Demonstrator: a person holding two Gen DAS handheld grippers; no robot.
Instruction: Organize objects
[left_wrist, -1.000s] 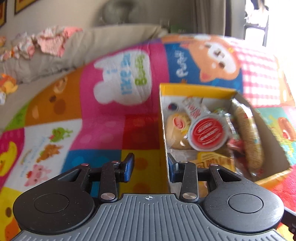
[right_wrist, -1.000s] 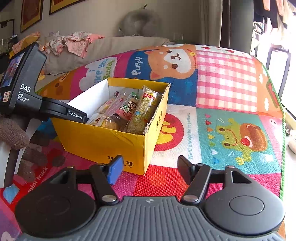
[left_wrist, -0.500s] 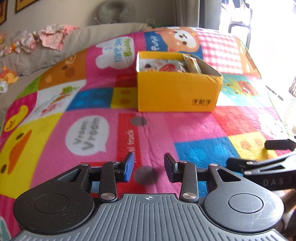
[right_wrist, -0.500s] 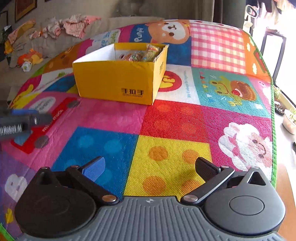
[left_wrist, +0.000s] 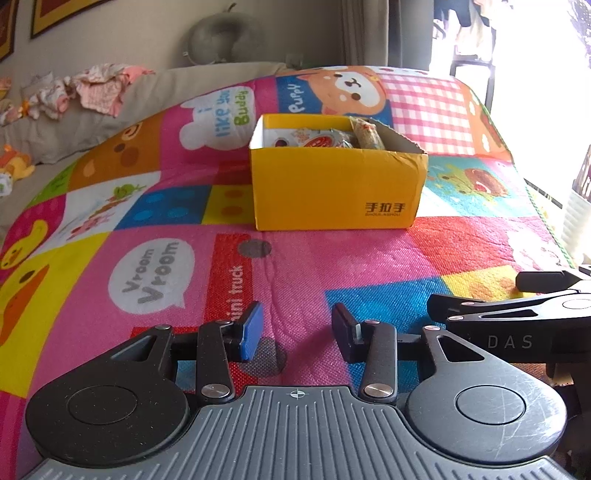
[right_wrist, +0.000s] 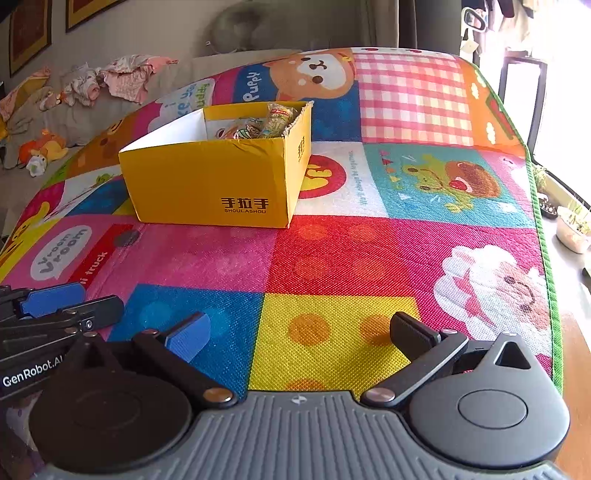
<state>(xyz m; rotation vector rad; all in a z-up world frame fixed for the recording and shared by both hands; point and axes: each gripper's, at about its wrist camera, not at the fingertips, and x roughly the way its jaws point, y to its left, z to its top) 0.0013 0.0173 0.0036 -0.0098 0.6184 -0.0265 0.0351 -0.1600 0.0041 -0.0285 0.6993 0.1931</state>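
Observation:
A yellow cardboard box (left_wrist: 334, 184) (right_wrist: 218, 184) stands on the colourful play mat, holding several snack packets (left_wrist: 332, 140) (right_wrist: 264, 127). My left gripper (left_wrist: 297, 332) is open and empty, low over the pink patch well short of the box. My right gripper (right_wrist: 301, 332) is open wide with nothing between its fingers, over the blue and yellow squares near the mat's front. Each gripper shows in the other's view: the right gripper (left_wrist: 476, 295) at the right edge, the left gripper (right_wrist: 70, 302) at the lower left.
The play mat (right_wrist: 332, 251) covers a raised surface; its green border (right_wrist: 546, 258) runs down the right side. Beyond it are small plant pots (right_wrist: 572, 229) by a window. Clothes (left_wrist: 99, 88) and soft toys (right_wrist: 44, 147) lie on a grey sofa at the back left.
Both grippers have pulled back from the box, which now sits farther away. The right gripper's jaws have spread wider. The left gripper no longer hangs over the box's corner.

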